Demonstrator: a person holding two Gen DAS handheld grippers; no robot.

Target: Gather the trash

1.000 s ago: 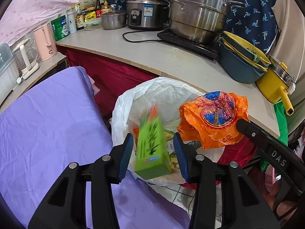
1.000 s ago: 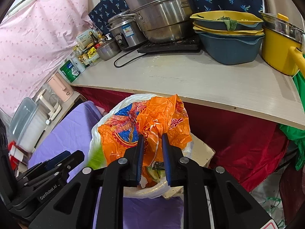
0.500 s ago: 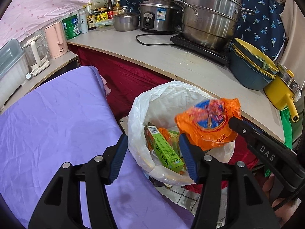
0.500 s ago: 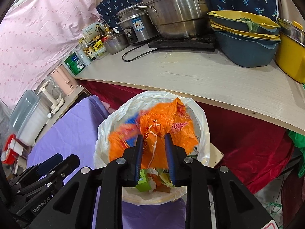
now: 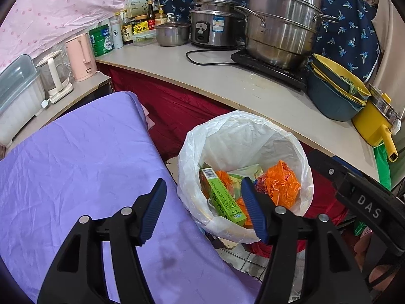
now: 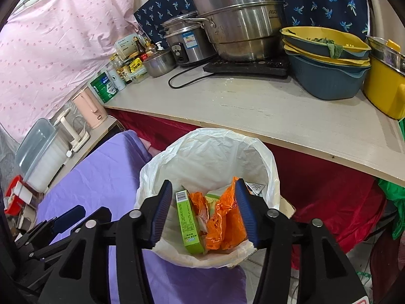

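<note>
A bin lined with a white plastic bag (image 5: 243,136) (image 6: 210,149) stands on the floor between the purple-covered table and the counter. Inside lie a green carton (image 5: 222,197) (image 6: 188,221) and a crumpled orange plastic bag (image 5: 281,179) (image 6: 222,220). My left gripper (image 5: 203,202) is open and empty, above the table's edge and the bin's near rim. My right gripper (image 6: 202,210) is open and empty, right above the bin's mouth. The right gripper's body shows at the right edge of the left wrist view (image 5: 359,197).
The purple cloth table (image 5: 76,167) (image 6: 106,167) lies to the left. The counter (image 5: 227,81) (image 6: 278,109) carries steel pots (image 5: 281,22), a rice cooker (image 5: 215,30), stacked blue and yellow bowls (image 6: 326,60), a yellow pot (image 5: 374,124) and bottles. A red cloth (image 6: 329,185) hangs below it.
The green carton dropped from my left gripper into the bin. My right gripper opened and the orange bag fell into the bin. Both grippers drew back a little.
</note>
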